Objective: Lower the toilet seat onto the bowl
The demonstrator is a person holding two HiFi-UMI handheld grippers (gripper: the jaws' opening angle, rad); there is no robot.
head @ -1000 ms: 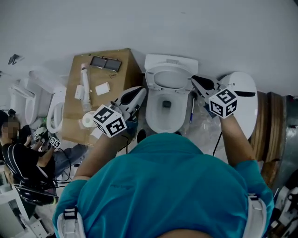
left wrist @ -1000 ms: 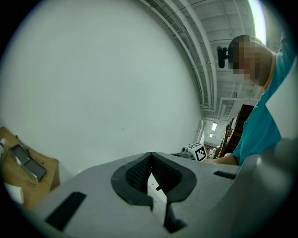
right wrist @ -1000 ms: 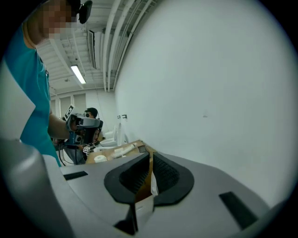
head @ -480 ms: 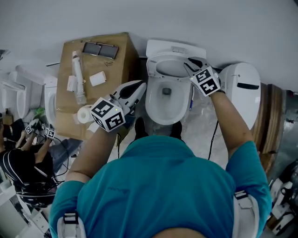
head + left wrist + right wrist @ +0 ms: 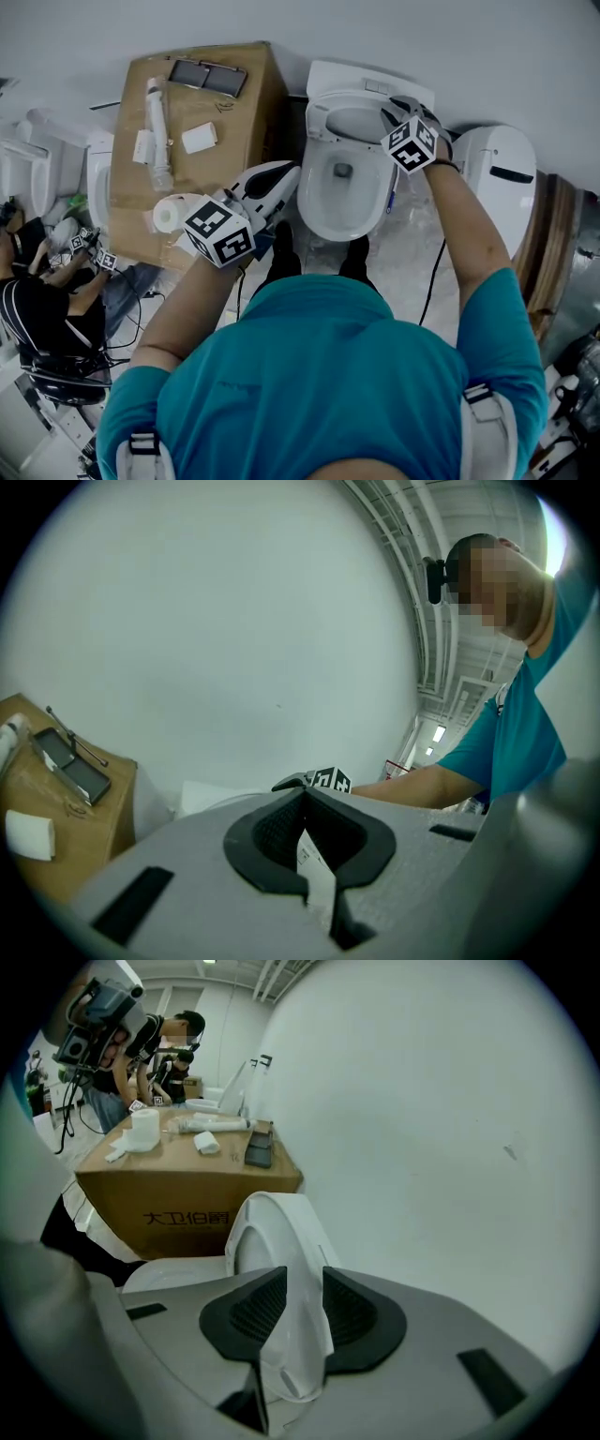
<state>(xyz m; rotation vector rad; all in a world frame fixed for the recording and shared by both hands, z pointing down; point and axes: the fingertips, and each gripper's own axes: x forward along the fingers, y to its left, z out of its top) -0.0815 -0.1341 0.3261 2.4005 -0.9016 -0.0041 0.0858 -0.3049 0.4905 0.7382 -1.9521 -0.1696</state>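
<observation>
- Toilet seat [image 5: 359, 123] — raised on edge at the back of the bowl [image 5: 323, 208], close under the tank [image 5: 370, 82], not down on the rim.
- Right gripper [image 5: 302, 1290] — up at the seat's right side, jaws opening, the seat's white edge standing between the ribbed pads [image 5: 258, 1309].
- Left gripper [image 5: 302, 797] held low, just left of the bowl and apart from it, tips pressed together, pointed toward the wall.
- Cardboard box [image 5: 192, 169] left of the toilet, with a paper roll [image 5: 170, 214] at its near edge and small parts on top.
- Another white fixture [image 5: 497, 178] just right of the bowl.
- Second person [image 5: 42, 309] seated at far left.
</observation>
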